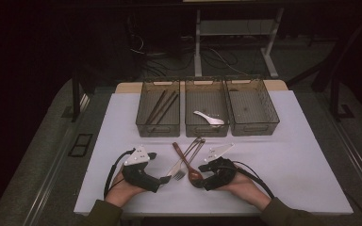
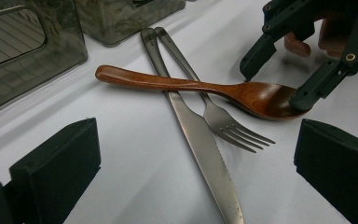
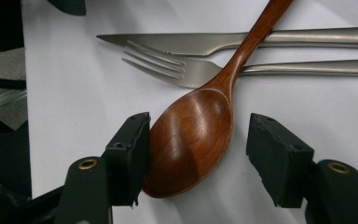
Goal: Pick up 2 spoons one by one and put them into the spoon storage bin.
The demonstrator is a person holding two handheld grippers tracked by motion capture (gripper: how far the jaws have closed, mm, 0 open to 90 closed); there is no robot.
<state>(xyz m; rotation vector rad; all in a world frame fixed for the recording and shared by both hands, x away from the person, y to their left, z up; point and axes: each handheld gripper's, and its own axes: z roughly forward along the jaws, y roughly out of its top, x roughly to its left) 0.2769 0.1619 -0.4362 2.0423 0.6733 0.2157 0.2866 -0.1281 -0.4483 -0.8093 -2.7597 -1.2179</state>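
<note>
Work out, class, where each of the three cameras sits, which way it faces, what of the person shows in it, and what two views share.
High view: above the person's side, facing forward and down on the table and three bins; both forearms, left tool, right tool.
Left gripper view: rides the left tool, looking across the cutlery; its own open jaws, right tool beyond.
Right gripper view: rides the right tool, jaws either side of the wooden spoon bowl.
Shared: spoon over knife and fork.

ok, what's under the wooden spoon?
The wooden spoon has its handle lying across the knife and fork. Its bowl sits on the white table; the stretches of metal beneath the handle are covered.
</note>
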